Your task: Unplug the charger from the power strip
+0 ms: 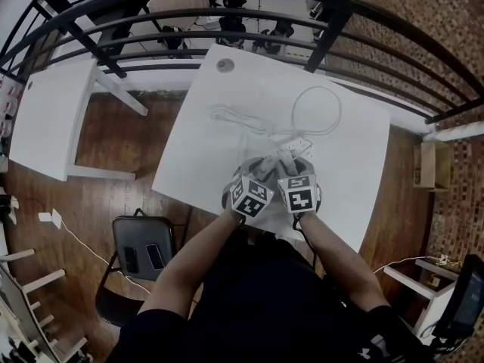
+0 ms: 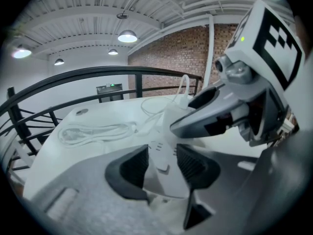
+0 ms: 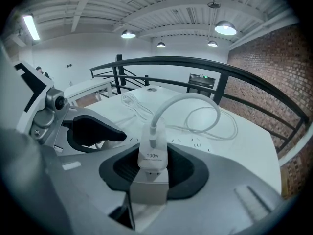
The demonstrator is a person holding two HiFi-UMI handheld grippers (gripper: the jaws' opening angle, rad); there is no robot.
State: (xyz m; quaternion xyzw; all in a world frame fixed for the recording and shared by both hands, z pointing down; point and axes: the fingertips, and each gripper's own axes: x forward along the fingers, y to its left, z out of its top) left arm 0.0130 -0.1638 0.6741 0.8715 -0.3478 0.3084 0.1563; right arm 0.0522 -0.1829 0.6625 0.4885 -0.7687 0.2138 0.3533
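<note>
A white power strip [image 1: 291,151] lies on the white table [image 1: 204,150] near its front edge. In the left gripper view my left gripper [image 2: 162,161] is shut on one end of the strip [image 2: 161,182], dark pads against both sides. A white charger [image 3: 151,156] marked 100w stands upright in the strip. My right gripper [image 3: 152,169] is shut on it, pads touching its two flanks. Its white cable [image 3: 195,102] arches up from the top and loops away over the table. Both grippers sit side by side in the head view, left [image 1: 261,171], right [image 1: 299,165].
A coiled white cord [image 1: 231,116] lies further back on the table, and a small round disc [image 1: 224,65] sits near the far edge. A black railing [image 1: 249,44] runs behind. A second white table [image 1: 53,119] and a dark chair [image 1: 144,255] stand at the left.
</note>
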